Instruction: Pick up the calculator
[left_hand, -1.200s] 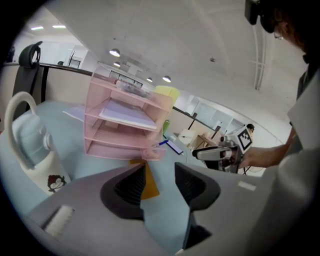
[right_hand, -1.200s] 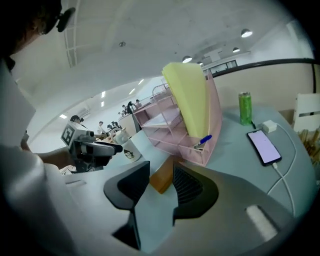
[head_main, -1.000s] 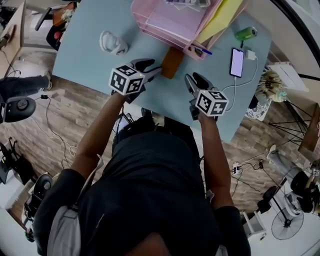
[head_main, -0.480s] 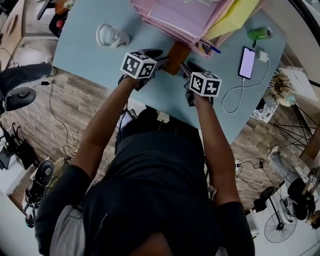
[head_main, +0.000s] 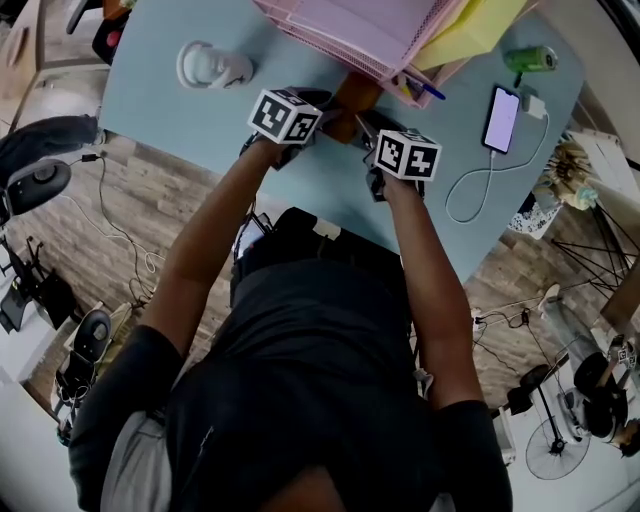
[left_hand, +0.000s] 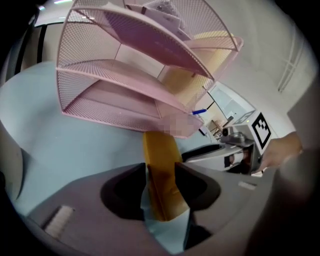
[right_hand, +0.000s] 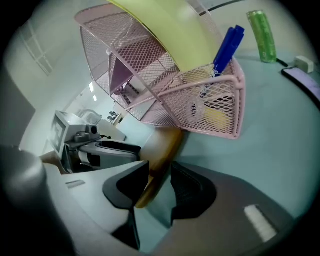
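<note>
At the front edge of the pink wire-mesh stacking tray (head_main: 330, 45), on the pale blue tabletop (head_main: 200, 110), lies the flat mustard-brown rectangular calculator (head_main: 353, 95), its far end tucked under the tray's lowest shelf. Your left gripper (left_hand: 160, 172) points down along it with both jaws set against its two long sides, pinching its near end. Your right gripper (right_hand: 159, 182) comes in from the other side with its jaws narrowly spread over a near corner: one jaw touches the calculator, and bare table shows between it and the other.
</note>
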